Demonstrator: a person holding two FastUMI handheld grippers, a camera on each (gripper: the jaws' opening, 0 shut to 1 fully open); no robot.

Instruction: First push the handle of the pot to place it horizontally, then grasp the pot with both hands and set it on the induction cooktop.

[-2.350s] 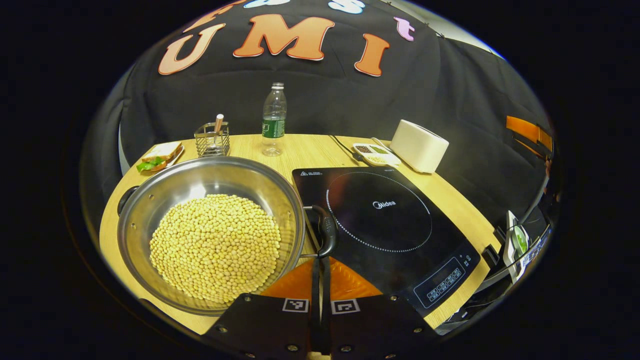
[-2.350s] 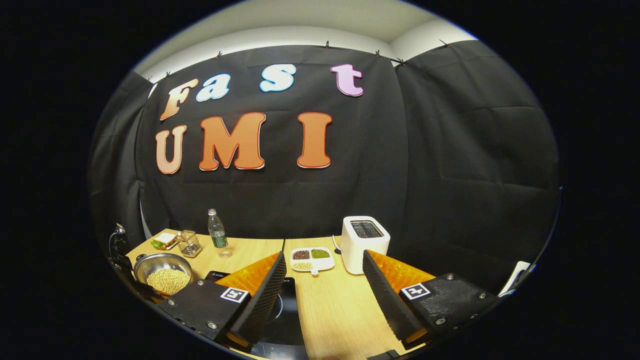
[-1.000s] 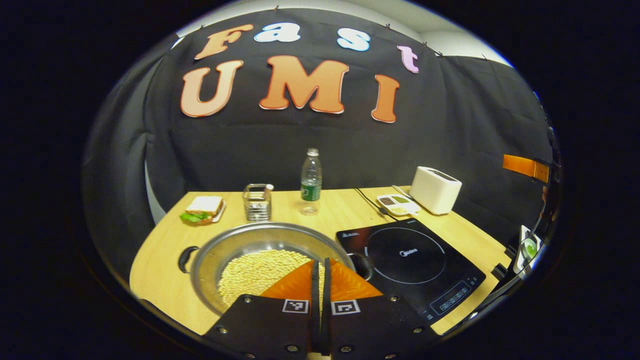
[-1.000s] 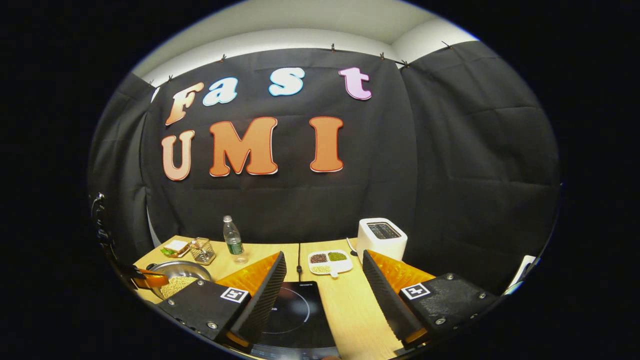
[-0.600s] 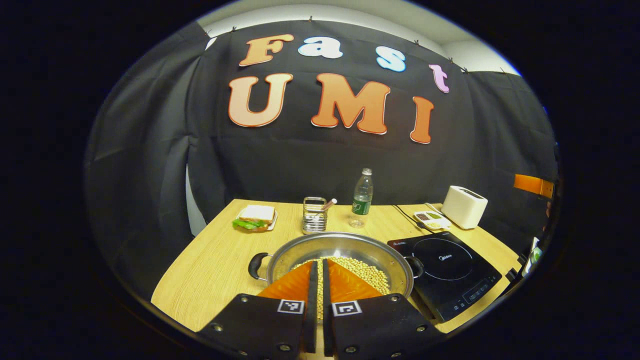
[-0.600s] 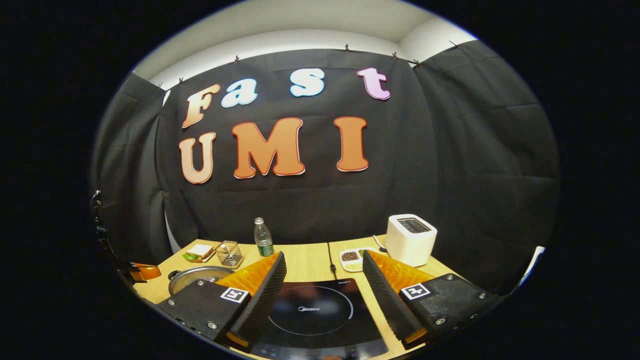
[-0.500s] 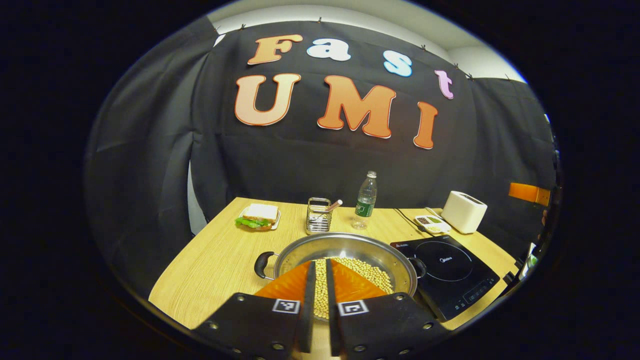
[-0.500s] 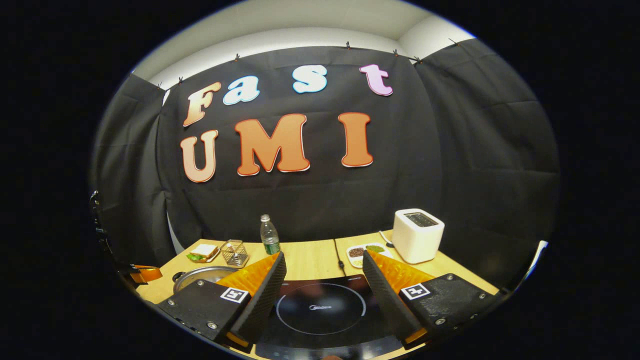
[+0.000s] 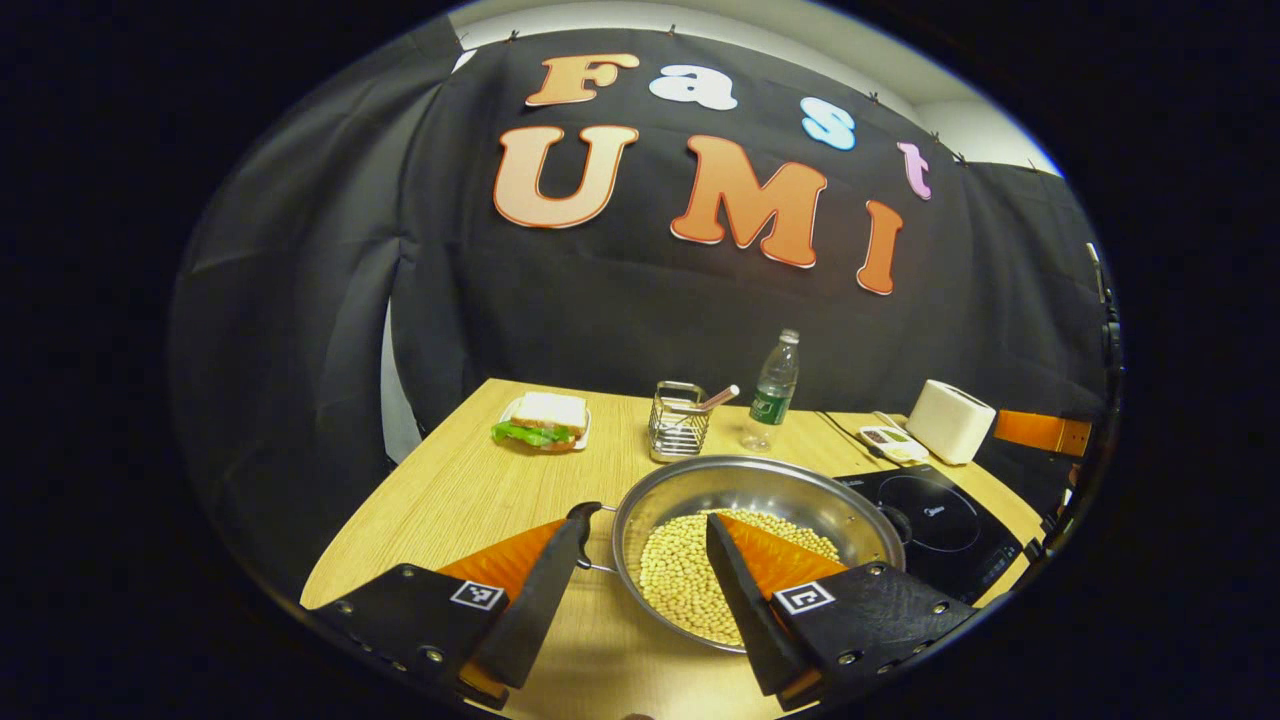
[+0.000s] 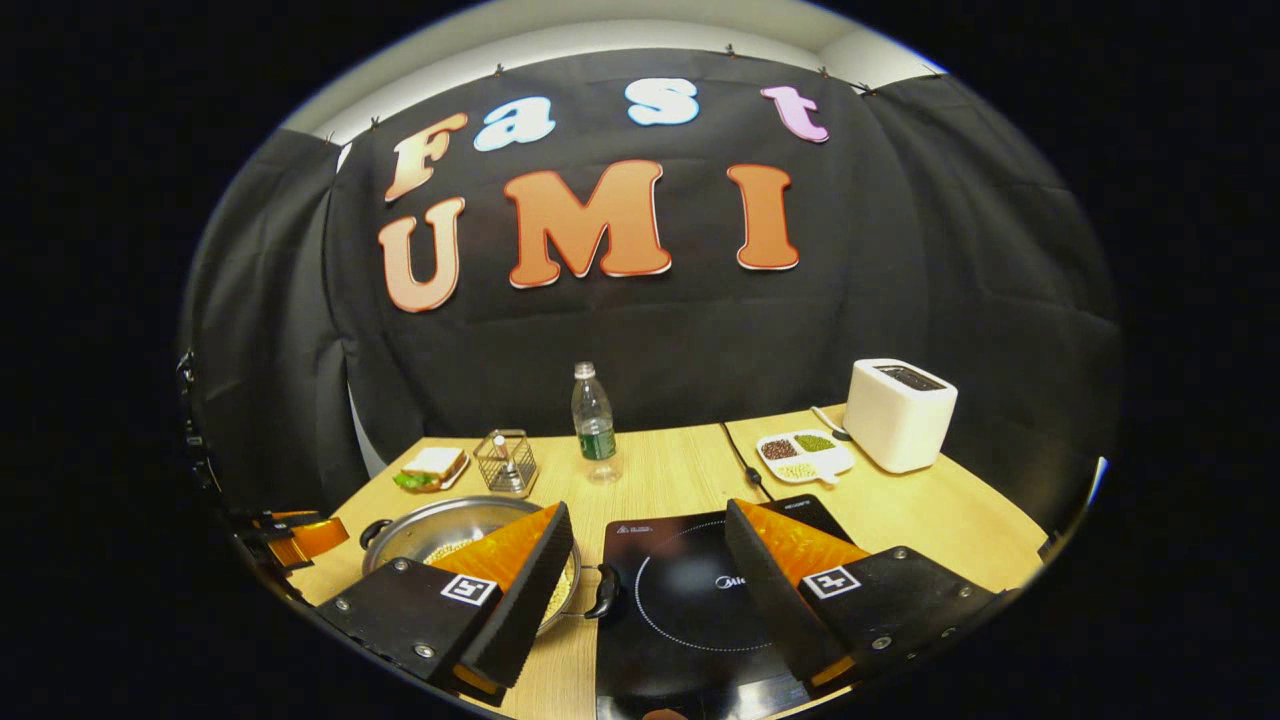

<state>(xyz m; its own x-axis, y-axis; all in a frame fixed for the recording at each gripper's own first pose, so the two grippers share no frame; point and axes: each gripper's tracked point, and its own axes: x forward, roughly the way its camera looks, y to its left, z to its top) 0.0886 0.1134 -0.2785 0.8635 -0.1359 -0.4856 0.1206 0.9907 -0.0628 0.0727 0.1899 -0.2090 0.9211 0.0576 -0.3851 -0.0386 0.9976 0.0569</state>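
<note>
Left gripper view, working across from the left: a sandwich on its plate sits at the far left of the table, then a wire holder with a stick poking out, then a bottle just beside it. Down front, the left gripper hangs with its fingers spread wide, nothing between them but the near-left part of the pot. The pot's left handle peeks out right at the tip of one finger; whether they touch, I can't tell. The pot sits on the table, loaded with beans, its right side butting up to the cooktop. Beyond that, a small divided dish and a toaster at the far right. Over to the right gripper view: the left gripper shows at the far left edge, then the sandwich, the holder, the pot on the table beside the cooktop, its right handle lying level at the cooktop's edge. The right gripper is wide open too, holding nothing, framing that handle and the cooktop. Bottle behind, dish and toaster to the right.
</note>
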